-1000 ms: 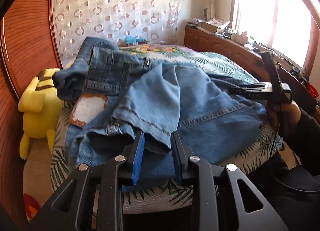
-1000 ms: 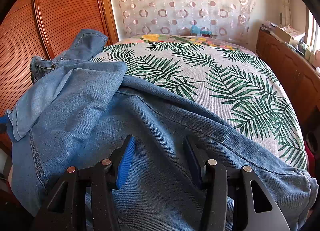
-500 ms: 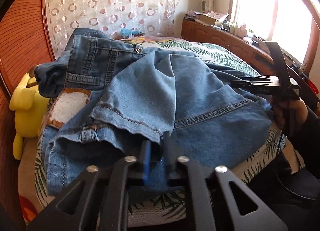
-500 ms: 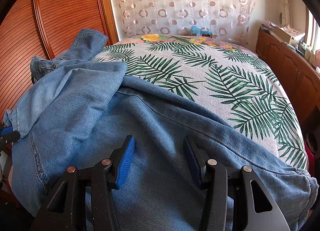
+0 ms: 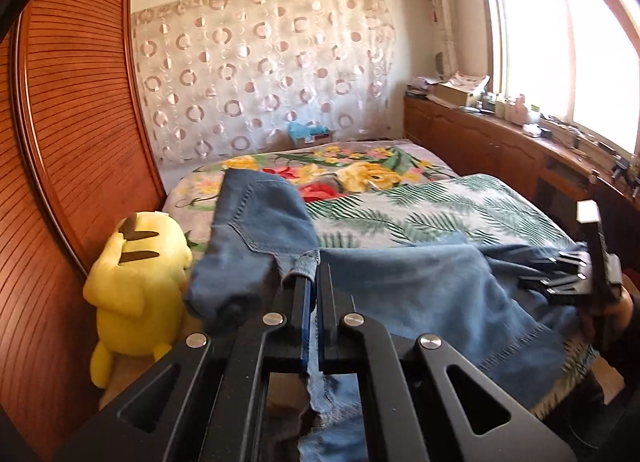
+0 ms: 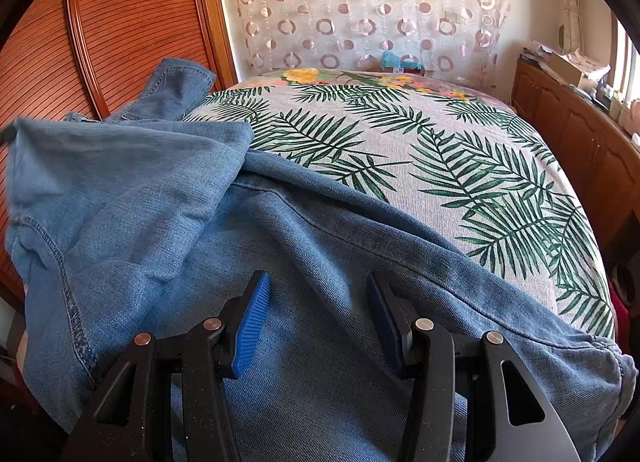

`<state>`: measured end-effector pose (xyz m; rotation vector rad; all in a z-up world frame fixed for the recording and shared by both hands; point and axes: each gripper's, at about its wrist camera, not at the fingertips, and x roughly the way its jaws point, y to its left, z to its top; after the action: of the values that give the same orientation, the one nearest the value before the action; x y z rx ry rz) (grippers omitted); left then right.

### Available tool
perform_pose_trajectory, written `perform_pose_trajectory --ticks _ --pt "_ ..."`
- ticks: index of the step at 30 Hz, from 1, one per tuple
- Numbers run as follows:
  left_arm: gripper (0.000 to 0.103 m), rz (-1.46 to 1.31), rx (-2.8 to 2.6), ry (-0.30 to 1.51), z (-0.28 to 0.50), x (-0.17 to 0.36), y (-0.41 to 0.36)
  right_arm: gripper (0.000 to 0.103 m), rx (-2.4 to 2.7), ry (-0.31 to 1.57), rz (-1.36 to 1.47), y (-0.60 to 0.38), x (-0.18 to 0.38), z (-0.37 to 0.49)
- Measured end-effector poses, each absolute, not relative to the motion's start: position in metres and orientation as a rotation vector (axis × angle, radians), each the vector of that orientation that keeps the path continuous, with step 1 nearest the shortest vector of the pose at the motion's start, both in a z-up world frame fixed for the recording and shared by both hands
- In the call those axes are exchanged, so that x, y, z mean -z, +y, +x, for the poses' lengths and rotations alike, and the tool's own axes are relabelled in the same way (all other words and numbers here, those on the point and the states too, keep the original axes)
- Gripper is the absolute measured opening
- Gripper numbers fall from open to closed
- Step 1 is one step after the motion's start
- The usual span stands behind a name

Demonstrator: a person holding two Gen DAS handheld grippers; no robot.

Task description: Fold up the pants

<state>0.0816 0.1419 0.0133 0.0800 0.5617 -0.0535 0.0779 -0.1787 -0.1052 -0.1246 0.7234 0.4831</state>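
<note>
Blue denim pants [image 5: 420, 286] lie across the near end of the bed, one leg draped over the rest. My left gripper [image 5: 311, 282] is shut on the hem of that leg and holds it lifted above the bed; denim hangs down between its fingers. In the right wrist view the pants [image 6: 320, 262] fill the lower frame, with the lifted leg [image 6: 120, 166] raised at the left. My right gripper [image 6: 316, 302] stands open just over the flat denim, nothing between its blue pads. The right gripper [image 5: 568, 274] also shows at the right edge of the left wrist view.
The bed [image 6: 440, 150] has a palm-leaf cover and a floral one [image 5: 360, 170] further back. A yellow plush toy [image 5: 136, 290] sits at the bed's left side against a wooden wardrobe [image 5: 72, 142]. A cluttered wooden cabinet [image 5: 500, 142] runs under the window.
My left gripper closed on the pant leg's hem and rose, pulling the leg up off the pile. The right gripper has stayed still and open.
</note>
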Motion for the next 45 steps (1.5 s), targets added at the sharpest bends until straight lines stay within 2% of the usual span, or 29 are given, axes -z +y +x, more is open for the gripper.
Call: perform_pose_trajectory --ticks 6,10,15,17,19,21,31,37,45 --pt "0.004 0.069 0.025 0.636 0.113 0.009 0.163 0.052 -0.483 0.724 -0.125 -0.179 0.105 0.078" --pt "0.021 0.049 0.010 0.684 0.112 0.029 0.169 0.052 -0.482 0.723 -0.125 -0.178 0.106 0.078" --pt "0.023 0.041 0.019 0.696 0.097 0.037 0.172 0.052 -0.482 0.724 -0.128 -0.179 0.106 0.079" --pt "0.038 0.040 0.018 0.698 0.091 0.039 0.171 0.052 -0.481 0.724 -0.130 -0.179 0.106 0.079" --pt "0.065 0.033 0.025 0.688 0.084 0.042 0.170 0.052 -0.482 0.723 -0.130 -0.179 0.106 0.079" --pt "0.076 0.025 0.029 0.684 0.077 0.044 0.167 0.052 -0.482 0.724 -0.130 -0.179 0.106 0.079" --pt "0.076 0.003 0.027 0.676 0.052 0.062 0.158 0.052 -0.478 0.728 -0.143 -0.177 0.103 0.078" --pt "0.076 0.014 0.020 0.689 0.054 0.070 0.154 0.052 -0.560 0.673 -0.121 -0.160 0.067 0.073" --pt "0.076 0.000 0.018 0.689 0.054 0.075 0.155 0.052 -0.627 0.699 -0.096 -0.126 0.052 0.126"
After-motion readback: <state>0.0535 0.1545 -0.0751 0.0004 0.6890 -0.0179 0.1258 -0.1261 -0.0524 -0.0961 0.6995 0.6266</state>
